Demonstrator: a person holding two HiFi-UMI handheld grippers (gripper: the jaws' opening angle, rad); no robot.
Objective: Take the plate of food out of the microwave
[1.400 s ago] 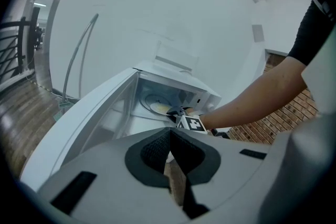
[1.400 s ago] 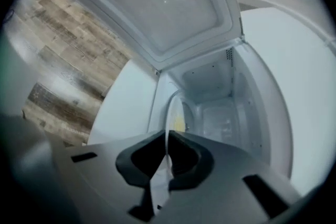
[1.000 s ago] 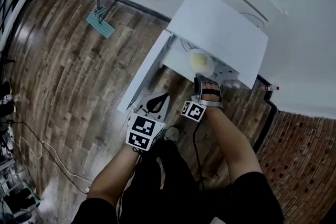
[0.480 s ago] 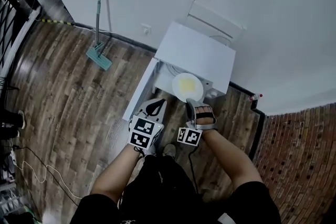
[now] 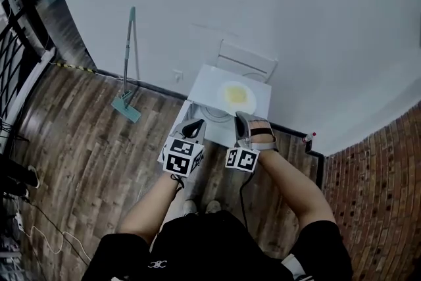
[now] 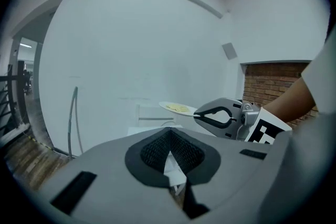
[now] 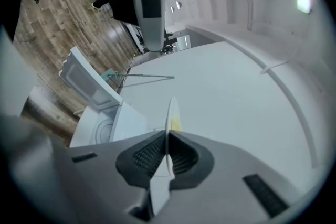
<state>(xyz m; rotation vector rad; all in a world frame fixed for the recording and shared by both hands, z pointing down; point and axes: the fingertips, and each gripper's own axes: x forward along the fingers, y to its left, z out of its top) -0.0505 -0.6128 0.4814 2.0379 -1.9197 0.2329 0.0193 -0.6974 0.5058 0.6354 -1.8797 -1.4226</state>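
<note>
White and round, the plate (image 5: pixel 237 97) carries a pale yellow patch of food (image 5: pixel 236 95), too small to name. The right gripper (image 5: pixel 241 118) is clamped narrow on its near rim, and that rim is hidden inside the pads. In the right gripper view the plate (image 7: pixel 171 113) shows edge-on as a thin sliver running up from the right gripper (image 7: pixel 167 136).

The plate is out of the microwave (image 5: pixel 220 116) and held in the air over its flat top. The left gripper view shows the plate (image 6: pixel 176 108) level and clear of anything beneath. The microwave door (image 7: pixel 85 79) hangs open to the left. The turntable (image 7: pixel 103 131) is partly seen, and the rest of the cavity is cut off by the grippers.

The left gripper (image 5: pixel 195 124) hovers near the door with its jaws together on nothing. A mop (image 5: pixel 126 76) leans on the wall (image 5: pixel 276 3) further left, over the wooden floor (image 5: pixel 79 135). A white frame (image 5: pixel 245 64) behind the microwave is hard to make out.
</note>
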